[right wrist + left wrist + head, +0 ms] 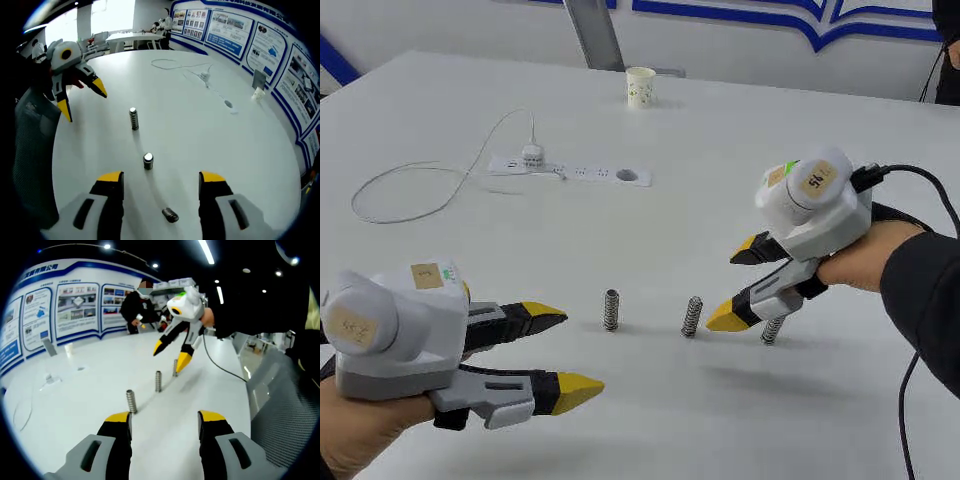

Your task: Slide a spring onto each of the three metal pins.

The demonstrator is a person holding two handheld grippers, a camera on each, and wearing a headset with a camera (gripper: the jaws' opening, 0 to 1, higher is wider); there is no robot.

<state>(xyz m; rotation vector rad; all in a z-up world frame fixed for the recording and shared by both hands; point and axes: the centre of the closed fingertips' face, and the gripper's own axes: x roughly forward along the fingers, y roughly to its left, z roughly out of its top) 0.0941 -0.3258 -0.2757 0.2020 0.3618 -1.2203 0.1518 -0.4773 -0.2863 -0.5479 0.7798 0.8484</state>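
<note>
Three springs stand upright in a row on the white table [650, 220]: left spring [611, 309], middle spring [692, 316], right spring [772, 328]. In the right gripper view the middle spring [148, 160] shows a round metal pin top inside it. My left gripper [563, 352] hovers open at the near left, short of the left spring [131, 401], holding nothing. Over at the right, my right gripper [730, 290] hangs open and empty just above the right spring [170, 215]. The left gripper view shows the right gripper [172, 351] beyond the far spring [175, 367].
A paper cup [640, 87] stands at the table's far side. A white power strip [570, 172] with a plug and a looping cable [420, 190] lies at the far left. A black cable [930, 190] trails from the right gripper. A person [137, 310] stands beyond the table.
</note>
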